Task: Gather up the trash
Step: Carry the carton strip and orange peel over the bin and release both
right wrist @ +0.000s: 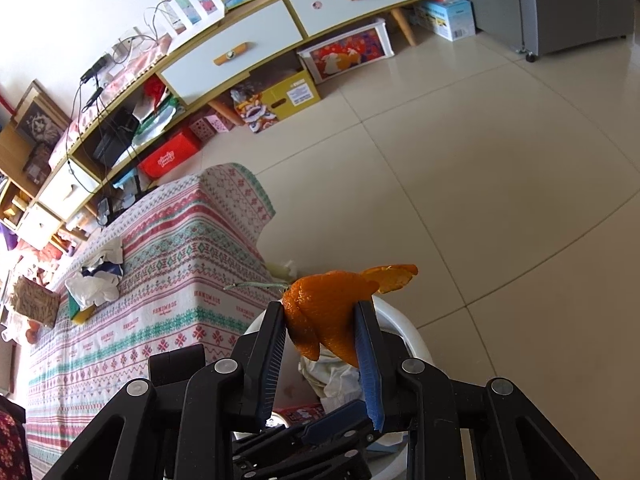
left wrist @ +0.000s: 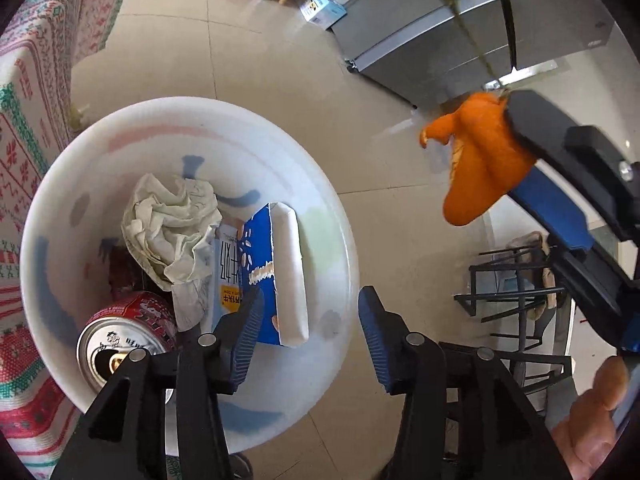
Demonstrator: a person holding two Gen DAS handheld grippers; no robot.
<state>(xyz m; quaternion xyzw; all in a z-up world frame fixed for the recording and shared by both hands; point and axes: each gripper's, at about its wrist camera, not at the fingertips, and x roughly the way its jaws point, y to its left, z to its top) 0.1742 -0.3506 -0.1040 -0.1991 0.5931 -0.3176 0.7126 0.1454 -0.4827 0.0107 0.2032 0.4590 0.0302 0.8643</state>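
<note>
**One peel left to drop**

Two grippers over the bin. Right gripper (right wrist: pixel 322 322) pinching an orange peel (right wrist: pixel 324 316) between its pads, raised above the white bin (left wrist: pixel 336 216), presumably for a clean drop. Left gripper (left wrist: pixel 310 334) spread wide and empty, poised near the rim. Already inside: crumpled paper (left wrist: pixel 172 228), a blue carton (left wrist: pixel 264 272), a red can (left wrist: pixel 124 340). Beside the bin, a table under a patterned cloth (right wrist: pixel 160 280), more wrappers (right wrist: pixel 96 280) waiting on top. Beyond, beige floor tiles (right wrist: pixel 480 160), a low drawer unit (right wrist: pixel 256 44), a grey fridge (left wrist: pixel 440 40).
</note>
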